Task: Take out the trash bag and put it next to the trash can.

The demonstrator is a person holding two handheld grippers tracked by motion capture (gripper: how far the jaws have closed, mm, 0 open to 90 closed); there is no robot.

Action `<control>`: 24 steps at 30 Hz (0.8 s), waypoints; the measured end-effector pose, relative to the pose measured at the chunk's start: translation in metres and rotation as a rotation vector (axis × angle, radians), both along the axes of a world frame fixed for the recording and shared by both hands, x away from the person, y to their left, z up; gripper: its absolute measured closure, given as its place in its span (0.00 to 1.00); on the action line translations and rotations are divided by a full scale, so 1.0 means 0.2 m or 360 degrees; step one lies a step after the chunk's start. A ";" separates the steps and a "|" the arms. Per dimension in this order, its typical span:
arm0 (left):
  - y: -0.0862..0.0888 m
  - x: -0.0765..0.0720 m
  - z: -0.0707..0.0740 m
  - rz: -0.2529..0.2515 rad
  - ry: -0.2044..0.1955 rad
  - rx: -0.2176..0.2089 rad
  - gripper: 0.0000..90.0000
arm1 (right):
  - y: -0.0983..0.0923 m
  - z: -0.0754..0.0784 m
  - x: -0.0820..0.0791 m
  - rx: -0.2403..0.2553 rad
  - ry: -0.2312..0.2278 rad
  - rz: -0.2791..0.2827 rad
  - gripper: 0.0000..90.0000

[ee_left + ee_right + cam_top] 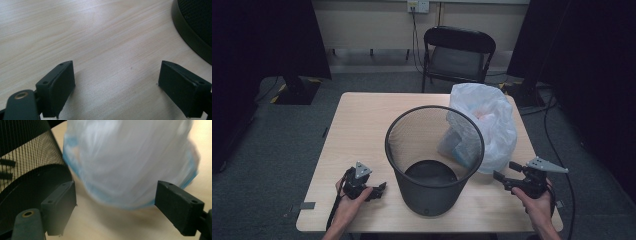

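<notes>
High view: the black mesh bin (434,160) stands upright on the table (357,130), the white plastic bag (484,125) just behind its right side. Left gripper (381,189) rests on the tabletop, jaws spread, empty. Right gripper (501,171) points at the bag, jaws spread, holding nothing.

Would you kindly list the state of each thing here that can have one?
Mesh bin: upright on the table, looks empty.
White plastic bag: full and bulging, standing beside the bin, not inside it.
Left gripper: jaws open, nothing between them, low over the table.
Right gripper: jaws open, pointed at the bag, not gripping it.
Folding chair: unfolded, unoccupied, behind the table.
</notes>
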State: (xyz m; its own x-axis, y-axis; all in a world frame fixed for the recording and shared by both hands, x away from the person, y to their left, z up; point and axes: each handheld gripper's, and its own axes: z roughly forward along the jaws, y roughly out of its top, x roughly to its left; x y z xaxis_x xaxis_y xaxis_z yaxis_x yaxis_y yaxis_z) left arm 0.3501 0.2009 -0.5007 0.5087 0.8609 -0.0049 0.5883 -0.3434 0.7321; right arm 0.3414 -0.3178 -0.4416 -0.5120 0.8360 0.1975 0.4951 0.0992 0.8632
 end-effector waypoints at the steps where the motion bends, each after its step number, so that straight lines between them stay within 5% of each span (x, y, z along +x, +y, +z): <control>1: 0.00 0.00 0.00 0.0001 -0.0001 0.0000 0.14 | 0.01 -0.02 -0.01 -0.0015 0.0030 0.0015 0.22; 6: -0.01 -0.01 0.00 -0.0001 0.0009 -0.0001 0.12 | 0.05 -0.10 -0.03 -0.0087 0.0080 0.0042 0.25; 17: -0.05 -0.04 0.00 -0.0002 0.0032 0.0016 0.06 | 0.18 -0.25 0.01 -0.0375 0.0234 0.0054 0.18; 24: -0.07 -0.08 0.00 0.0010 0.0053 0.0027 0.00 | 0.22 -0.29 0.03 -0.0453 0.0187 -0.0050 0.17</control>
State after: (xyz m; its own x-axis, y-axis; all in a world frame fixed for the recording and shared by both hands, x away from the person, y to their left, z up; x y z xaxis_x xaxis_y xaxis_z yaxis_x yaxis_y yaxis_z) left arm 0.3348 0.1863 -0.5016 0.5029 0.8643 -0.0072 0.6146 -0.3517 0.7061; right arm 0.3465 -0.2741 -0.4991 -0.4725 0.8813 0.0095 0.5963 0.3118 0.7398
